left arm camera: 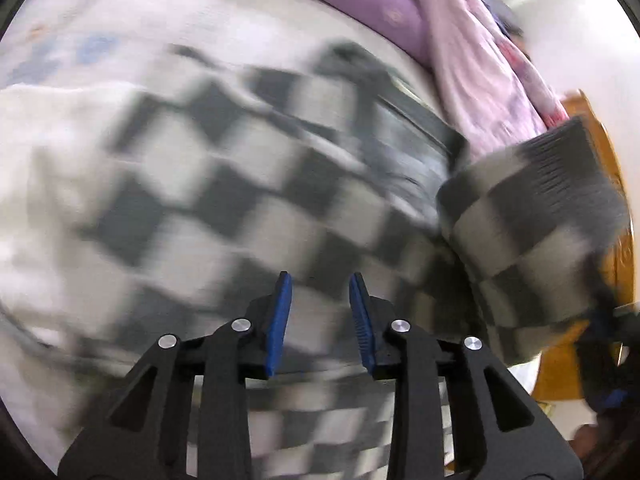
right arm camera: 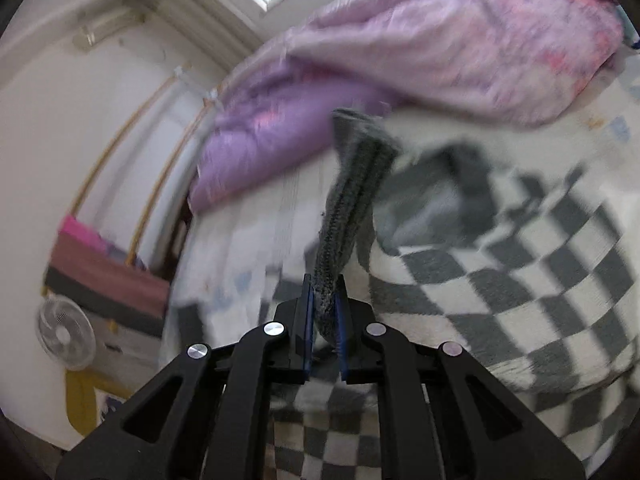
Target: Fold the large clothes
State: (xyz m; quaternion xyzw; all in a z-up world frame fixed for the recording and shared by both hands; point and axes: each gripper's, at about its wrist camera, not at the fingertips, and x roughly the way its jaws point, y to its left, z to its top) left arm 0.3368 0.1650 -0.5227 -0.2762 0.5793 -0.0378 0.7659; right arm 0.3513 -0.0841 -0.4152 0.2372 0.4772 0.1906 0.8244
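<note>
The right gripper [right arm camera: 323,312] sits nearest the lens, its blue pads [right arm camera: 307,320] pinched on a dark grey ribbed hem [right arm camera: 352,200] of a checkered sweater [right arm camera: 520,280], the knit band rising in a narrow, folded strip from the jaws toward the upper middle of the right wrist view. The left gripper [left arm camera: 320,320] stands with its jaws parted and nothing between its blue pads [left arm camera: 278,324], hanging above the grey-and-white checks, which spread blurred across most of the left wrist view. The sweater lies across a pale printed bedsheet [right arm camera: 240,248], its body bunched into a thick fold at the right of the right wrist view, and in the left wrist view a ribbed cuff [left arm camera: 568,168] curls up at the right edge, apart from the flat cloth. Beyond the sweater a pink quilt [right arm camera: 460,48] is heaped along the far side of the bed, with a purple quilt [right arm camera: 256,136] beside it toward the bed's corner. Bare sheet shows between the sweater's upper edge and the quilts and again at the left of the left wrist view. Past the bed's edge stand a white wall [right arm camera: 80,120], a white fan [right arm camera: 64,336] low at the left, and folded pink and brown cloth [right arm camera: 100,256] on a ledge; a wooden piece of furniture [left arm camera: 624,264] shows at the right of the left wrist view.
</note>
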